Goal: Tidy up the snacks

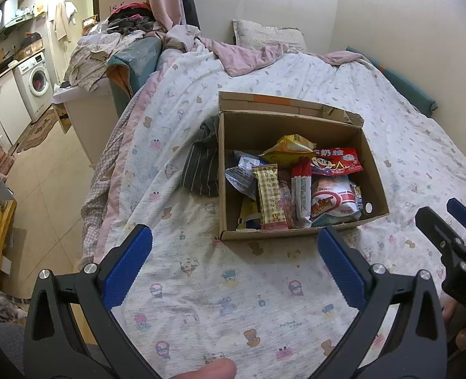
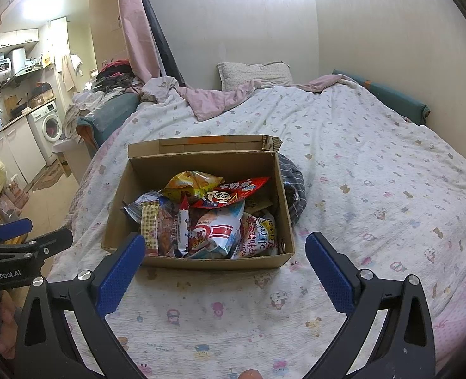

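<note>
At the far left of both views lies a kitchen area with a white front-loading washing machine (image 1: 37, 80) under a counter. Beside it, a heap of crumpled clothes (image 1: 106, 47) rests at the edge of the bed. The bed is covered by a white quilt printed with small cartoon figures (image 1: 201, 284), and a pink sheet (image 1: 248, 57) lies bunched near the patterned pillow (image 1: 269, 34) against the wall.

The left gripper (image 1: 234, 243), black with blue textured pads, hangs above the quilt with its jaws spread wide and nothing between them. Just beyond its fingertips sits the open brown cardboard box (image 1: 222, 170), resting on the quilt with its far flap standing up. A dark striped cloth (image 1: 201, 167) lies pressed against one outer wall of the box.

Inside the box the snacks lie in a loose pile: a yellow checked bar wrapper (image 1: 269, 195), a yellow crinkled bag (image 1: 291, 148), a red packet with a cartoon face (image 1: 337, 161), and a white and red puffed bag (image 1: 334, 202).

The right gripper (image 2: 225, 243), of the same build, is likewise released and empty, hovering over the near edge of the box. A teal cushion (image 2: 391, 94) lies along the right wall.
</note>
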A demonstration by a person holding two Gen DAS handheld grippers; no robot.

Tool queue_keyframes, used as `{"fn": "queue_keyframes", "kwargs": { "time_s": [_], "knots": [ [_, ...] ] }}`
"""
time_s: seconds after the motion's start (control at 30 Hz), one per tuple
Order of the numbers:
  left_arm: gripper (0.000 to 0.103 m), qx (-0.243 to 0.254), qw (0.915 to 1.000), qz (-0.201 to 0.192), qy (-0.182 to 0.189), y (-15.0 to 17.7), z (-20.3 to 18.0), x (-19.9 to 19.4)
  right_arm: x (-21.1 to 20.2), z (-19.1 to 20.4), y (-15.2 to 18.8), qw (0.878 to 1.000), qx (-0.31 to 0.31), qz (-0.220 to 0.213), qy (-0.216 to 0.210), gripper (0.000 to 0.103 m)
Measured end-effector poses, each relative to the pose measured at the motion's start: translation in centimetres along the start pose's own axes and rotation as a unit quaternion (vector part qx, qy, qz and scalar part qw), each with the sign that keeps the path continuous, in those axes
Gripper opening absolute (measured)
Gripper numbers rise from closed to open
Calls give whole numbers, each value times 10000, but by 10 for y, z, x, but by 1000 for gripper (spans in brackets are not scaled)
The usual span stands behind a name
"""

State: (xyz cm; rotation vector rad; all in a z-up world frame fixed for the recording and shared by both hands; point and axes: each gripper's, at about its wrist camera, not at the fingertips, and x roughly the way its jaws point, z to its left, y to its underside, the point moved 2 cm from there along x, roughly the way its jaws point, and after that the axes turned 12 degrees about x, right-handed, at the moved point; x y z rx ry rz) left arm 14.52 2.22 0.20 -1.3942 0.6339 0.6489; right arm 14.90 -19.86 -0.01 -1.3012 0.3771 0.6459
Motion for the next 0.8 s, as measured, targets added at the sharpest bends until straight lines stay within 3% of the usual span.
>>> {"fn": "queue_keyframes", "kwargs": {
  "time_s": [0.8],
  "knots": [
    [103,20,10000,47,74,-1,-1,1,1,1,1,10000,-18,14,-56,103]
  ]
}}
